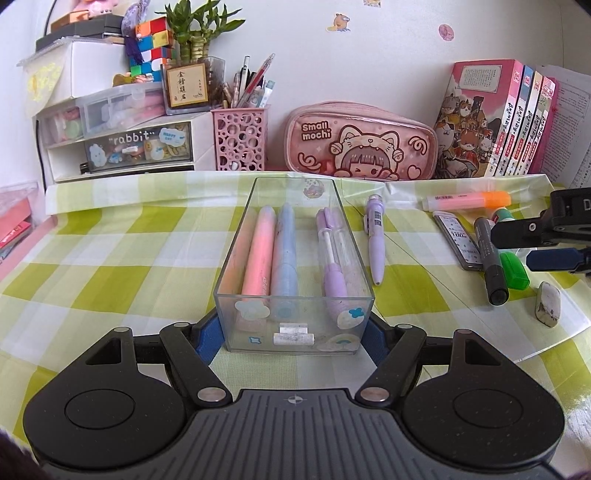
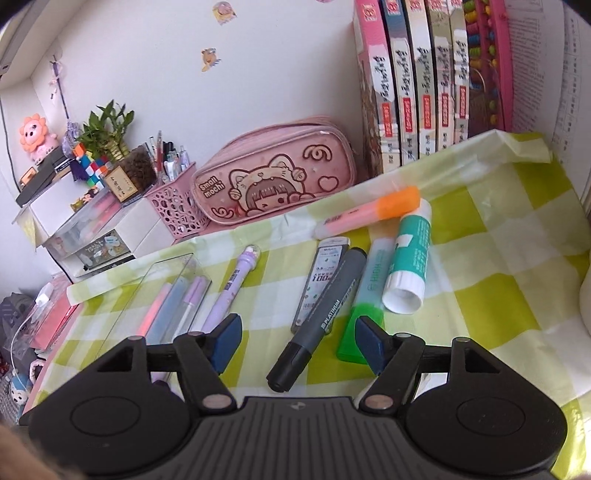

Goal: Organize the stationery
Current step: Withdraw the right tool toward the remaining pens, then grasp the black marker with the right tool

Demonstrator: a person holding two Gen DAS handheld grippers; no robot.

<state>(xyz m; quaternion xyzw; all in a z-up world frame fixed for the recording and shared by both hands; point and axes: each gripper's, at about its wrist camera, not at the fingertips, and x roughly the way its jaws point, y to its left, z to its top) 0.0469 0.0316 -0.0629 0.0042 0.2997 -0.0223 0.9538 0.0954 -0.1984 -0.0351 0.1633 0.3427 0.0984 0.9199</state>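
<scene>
Tablecloth [image 1: 122, 258]: green-and-white checks, spread over the desk, with its far edge folded near the wall.
Books [image 1: 517, 122]: stood upright in a row at the back right, pink spines turned outward.
Printed sheet [image 1: 569, 122]: seen upright just right of the books.
Abacus [image 2: 484, 55]: coloured beads in a pink frame, set between the books and the printed sheet.
Bamboo plant [image 1: 195, 33]: kept in a clear pot bearing a small card with characters.
Puzzle cube [image 1: 153, 44]: multicoloured, perched at a tilt beside the plant.
Lion toy [image 2: 35, 136]: pink and orange, placed on dark boxes at the far left.
Wall stickers [image 1: 338, 22]: small cartoon shapes stuck on the white wall.
</scene>
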